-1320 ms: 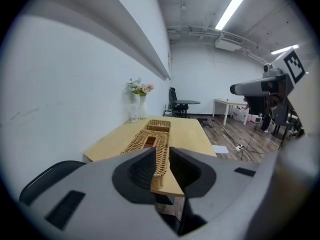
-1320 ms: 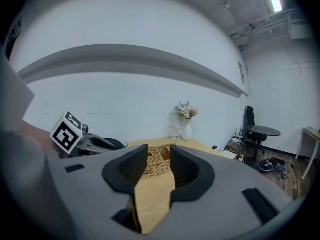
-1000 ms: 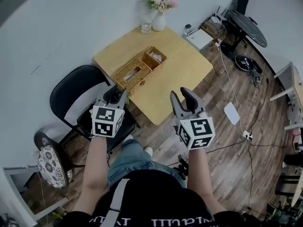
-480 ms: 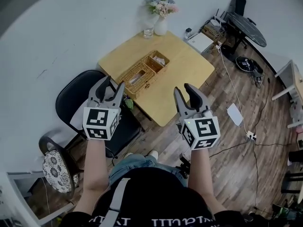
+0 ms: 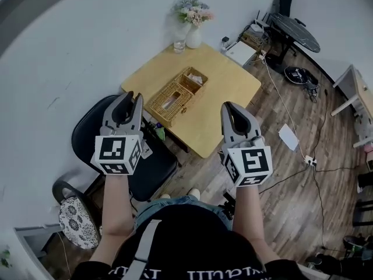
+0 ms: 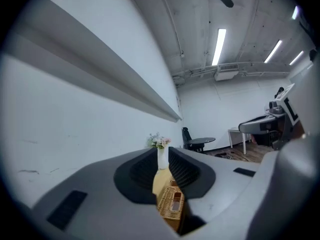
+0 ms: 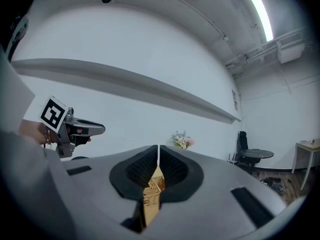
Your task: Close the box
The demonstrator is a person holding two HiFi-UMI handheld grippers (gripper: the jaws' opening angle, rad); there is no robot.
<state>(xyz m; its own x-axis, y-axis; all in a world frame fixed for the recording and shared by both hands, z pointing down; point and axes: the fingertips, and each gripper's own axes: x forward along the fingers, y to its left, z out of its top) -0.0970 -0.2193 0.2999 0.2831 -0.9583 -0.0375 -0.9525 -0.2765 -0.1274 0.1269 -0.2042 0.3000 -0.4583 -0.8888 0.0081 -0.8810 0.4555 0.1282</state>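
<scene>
**A:** Starting from here worries me: the left gripper (image 5: 130, 98) and right gripper (image 5: 231, 107) hang well short of the table (image 5: 227, 89), where the wicker box (image 5: 178, 92) lies open. A hurried swing could shove it off the table's edge.

**B:** Agreed. Right is pressed together, empty; left shows a narrow gap, having just been closing on nothing. Earlier both were spread wider and lower.

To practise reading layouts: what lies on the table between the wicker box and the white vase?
Nothing: the head view shows bare tabletop between the wicker box and the white vase. A glass stands beside the vase, off that line.
</scene>
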